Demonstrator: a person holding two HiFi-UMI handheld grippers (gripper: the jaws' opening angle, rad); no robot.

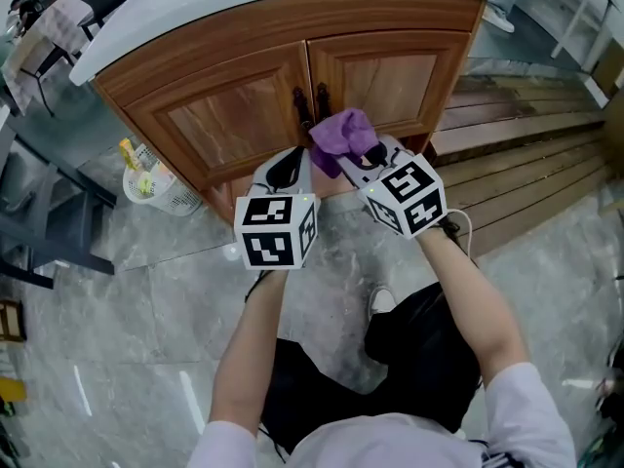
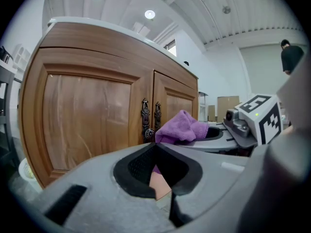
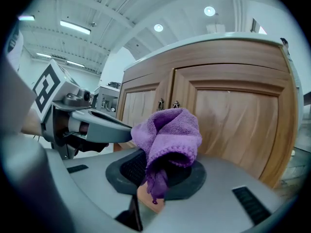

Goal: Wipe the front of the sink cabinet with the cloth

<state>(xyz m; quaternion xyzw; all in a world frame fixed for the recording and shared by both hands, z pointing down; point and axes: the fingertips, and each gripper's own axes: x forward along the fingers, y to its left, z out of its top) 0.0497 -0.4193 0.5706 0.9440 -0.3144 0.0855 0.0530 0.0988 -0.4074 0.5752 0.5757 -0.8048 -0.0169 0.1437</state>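
Cabinet front faces cloth, clamped in right gripper, hiding its jaws; left gripper pinched shut.

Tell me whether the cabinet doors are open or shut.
Shut: both cabinet doors lie flush, their handles side by side.

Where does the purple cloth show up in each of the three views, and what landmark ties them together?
Head view: purple cloth just right of centre in the upper half, at the tip of the right gripper, beside the door handles.
Left gripper view: centre-right, just right of the handles.
Right gripper view: dead centre, bunched in that gripper's jaws.
Shared landmark: the pair of dark door handles, visible in all three.
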